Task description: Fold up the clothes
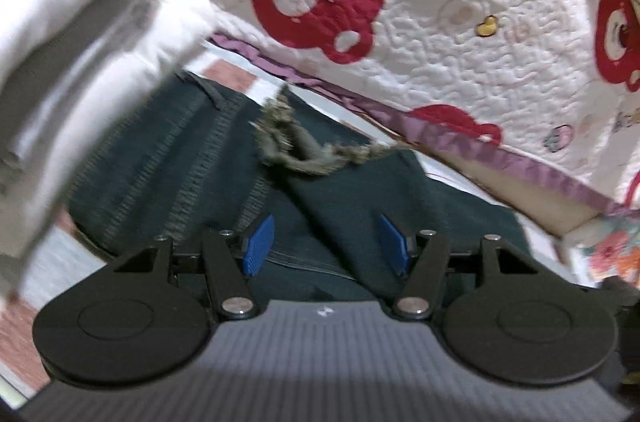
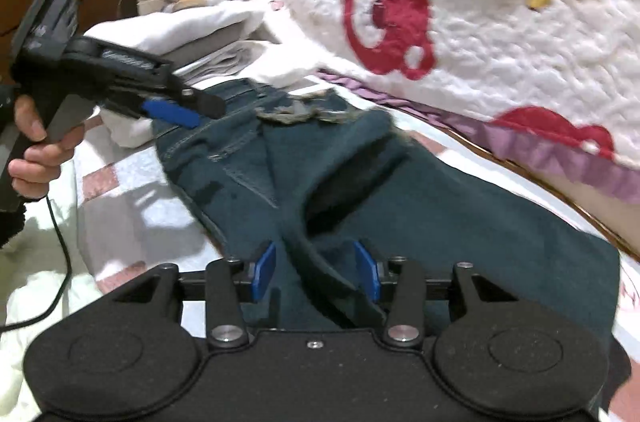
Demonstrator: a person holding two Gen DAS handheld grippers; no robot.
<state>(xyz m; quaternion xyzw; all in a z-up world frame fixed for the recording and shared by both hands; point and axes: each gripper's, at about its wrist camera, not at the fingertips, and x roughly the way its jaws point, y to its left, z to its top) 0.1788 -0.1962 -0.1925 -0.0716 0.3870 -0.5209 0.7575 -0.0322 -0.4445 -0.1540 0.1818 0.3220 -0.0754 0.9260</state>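
The dark jeans [image 2: 360, 182] lie flat on the bed under both tongs. The right tongs [image 2: 315, 272] gape wide around a raised fold of the jeans, without pinching it. The left tongs [image 1: 326, 242], also wide and holding nothing, hover over the jeans, with white folded cloth [image 1: 72, 34] beyond them to the left.

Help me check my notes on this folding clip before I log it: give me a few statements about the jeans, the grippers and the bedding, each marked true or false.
1. The dark jeans lie on the bed. True.
2. The left gripper is shut on a white shirt. False: its jaws stand open over the jeans, holding nothing.
3. The right gripper has denim between its open jaws. True.
4. The quilt carries blue rabbit prints. False: the prints are red bear faces.
5. Folded white clothes sit past the far end of the jeans. True.
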